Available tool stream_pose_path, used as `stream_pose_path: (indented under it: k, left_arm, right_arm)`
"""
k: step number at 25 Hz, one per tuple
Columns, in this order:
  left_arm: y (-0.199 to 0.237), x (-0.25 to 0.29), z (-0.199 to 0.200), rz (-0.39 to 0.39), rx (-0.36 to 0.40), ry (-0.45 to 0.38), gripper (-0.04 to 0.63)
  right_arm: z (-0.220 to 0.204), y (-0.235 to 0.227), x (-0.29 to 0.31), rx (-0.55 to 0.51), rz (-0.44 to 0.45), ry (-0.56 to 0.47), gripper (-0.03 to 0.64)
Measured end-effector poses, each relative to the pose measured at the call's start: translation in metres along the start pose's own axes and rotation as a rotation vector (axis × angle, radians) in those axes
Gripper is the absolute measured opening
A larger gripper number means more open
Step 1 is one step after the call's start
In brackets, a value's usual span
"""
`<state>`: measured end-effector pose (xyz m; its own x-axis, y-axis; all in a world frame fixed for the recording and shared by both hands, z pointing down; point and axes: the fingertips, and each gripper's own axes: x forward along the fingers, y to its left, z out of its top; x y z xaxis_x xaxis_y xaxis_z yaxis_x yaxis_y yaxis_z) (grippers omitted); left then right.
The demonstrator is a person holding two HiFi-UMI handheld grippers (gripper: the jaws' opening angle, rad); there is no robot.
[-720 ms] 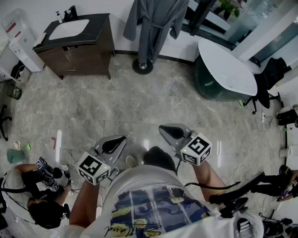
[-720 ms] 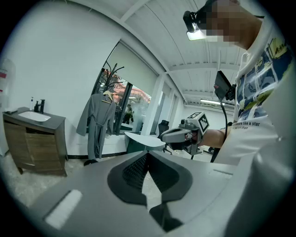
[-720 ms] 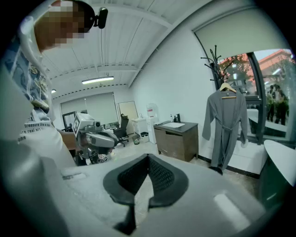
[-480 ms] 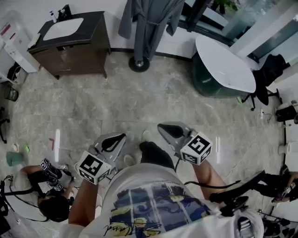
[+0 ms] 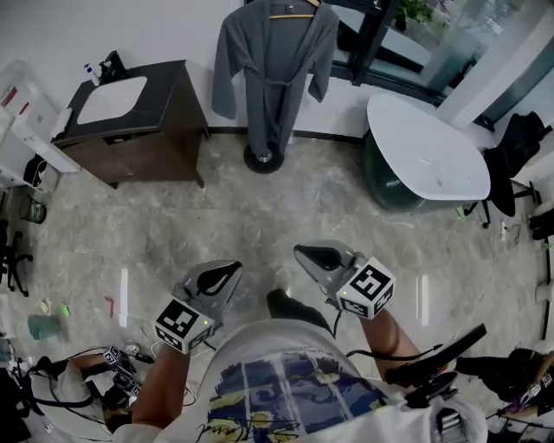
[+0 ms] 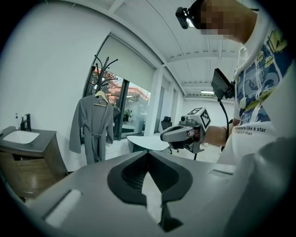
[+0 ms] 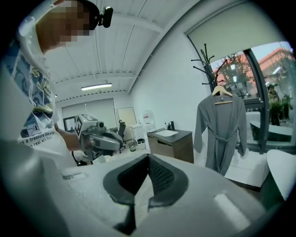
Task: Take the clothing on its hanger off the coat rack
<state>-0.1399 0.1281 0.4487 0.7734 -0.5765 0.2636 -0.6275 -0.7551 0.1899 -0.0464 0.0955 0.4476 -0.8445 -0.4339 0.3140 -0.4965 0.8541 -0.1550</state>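
Status: nothing done on the task yet, this is approach only.

- The grey robe [image 5: 275,60] hangs on its wooden hanger [image 5: 290,10], hooked on the coat rack [image 5: 262,158] at top centre of the head view, against the back wall. It hangs full length with the belt tied, hem near the rack's round base.
- The left hand-held gripper [image 5: 221,279] and right hand-held gripper [image 5: 313,257] are lower centre of the head view, close to the person's torso. They are well apart from the rack, with bare floor [image 5: 260,216] between.
- Both are narrow: each gripper's own view shows the jaws pressed together with nothing between them. Both are empty.
- The robe is in frame ahead of both, left of centre in the left gripper view and right of centre in the right one. So they are roughly aimed at it.
- A dark vanity cabinet [image 5: 130,121] upper left and a white oval surface [image 5: 428,147] upper right flank the rack. The straight path looks unobstructed.

Left to do, my read: close the gap, open the jaws, grip the hanger, lift its hook clear of the prong, and bring robe and hanger off together. The hook detail is too small to judge from here.

Risk: the robe looks long and heavy and could slide off if the hanger tilts.
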Motion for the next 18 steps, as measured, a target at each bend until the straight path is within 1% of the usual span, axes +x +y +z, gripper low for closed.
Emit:
stream_pose_path:
  k: [4,8,11,15,18]
  left_arm:
    - [0.033,0.052,0.041,0.012,0.013,0.012,0.014]
    - [0.057,0.099,0.065,0.009,0.029,0.026,0.035]
    - [0.072,0.13,0.084,0.011,0.031,0.027,0.046]
    - [0.096,0.156,0.106,0.006,0.054,0.039,0.061]
    - [0.121,0.174,0.122,0.008,0.076,0.034,0.078]
  right_arm:
    - [0.024,-0.059,0.002,0.023,0.026,-0.016,0.002]
    - [0.029,-0.106,-0.007,0.006,0.014,-0.017,0.007]
    - [0.028,-0.14,-0.012,0.026,0.014,-0.002,0.065]
    - [0.034,-0.168,-0.011,0.041,0.016,-0.021,0.074]
    - [0.034,-0.186,-0.009,0.057,0.002,-0.016,0.095]
